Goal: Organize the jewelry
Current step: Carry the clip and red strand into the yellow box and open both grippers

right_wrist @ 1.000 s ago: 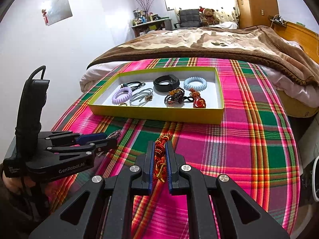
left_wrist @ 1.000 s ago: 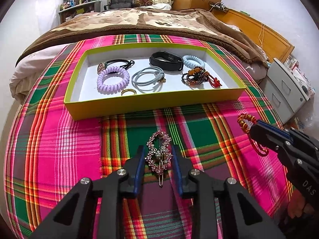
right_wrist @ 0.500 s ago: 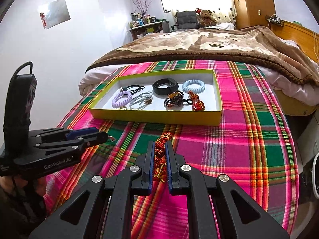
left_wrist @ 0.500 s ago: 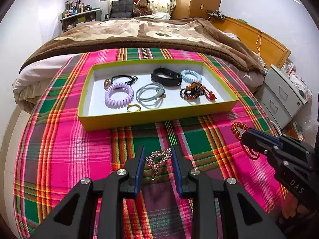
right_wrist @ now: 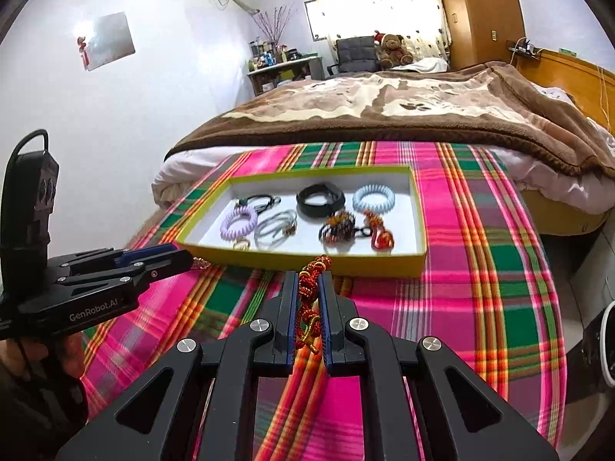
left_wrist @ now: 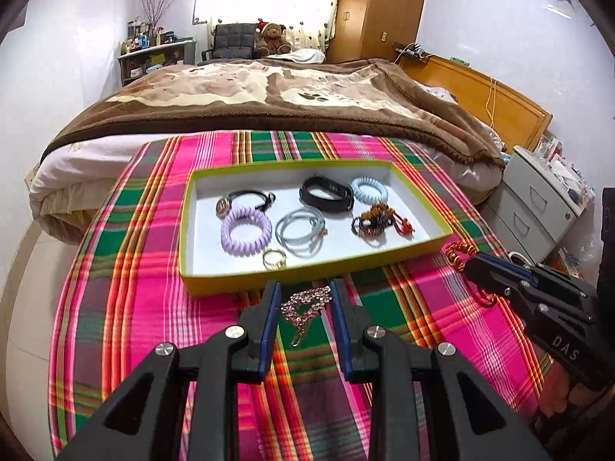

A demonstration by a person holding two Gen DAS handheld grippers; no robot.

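Note:
A yellow-rimmed white tray (left_wrist: 319, 271) (right_wrist: 300, 260) lies on the plaid cloth and holds several bracelets, hair ties and a ring. My left gripper (left_wrist: 305, 299) is shut on a pink rhinestone hair clip (left_wrist: 305, 304), lifted above the cloth just before the tray's near rim. My right gripper (right_wrist: 310, 288) is shut on a red and gold braided bracelet (right_wrist: 309, 296), also lifted near the tray's front rim. In the left wrist view the right gripper (left_wrist: 471, 265) shows at the right with the bracelet (left_wrist: 457, 252) sticking out.
The plaid cloth (left_wrist: 127, 269) covers the bed's foot. A brown blanket (left_wrist: 269, 96) lies beyond the tray. A grey drawer unit (left_wrist: 538, 207) stands at the right. The left gripper's body (right_wrist: 96, 288) shows at the left in the right wrist view.
Both grippers have risen from the cloth with their pieces. The hair clip has left the cloth and hangs tilted between the left fingers. The tray looks farther away.

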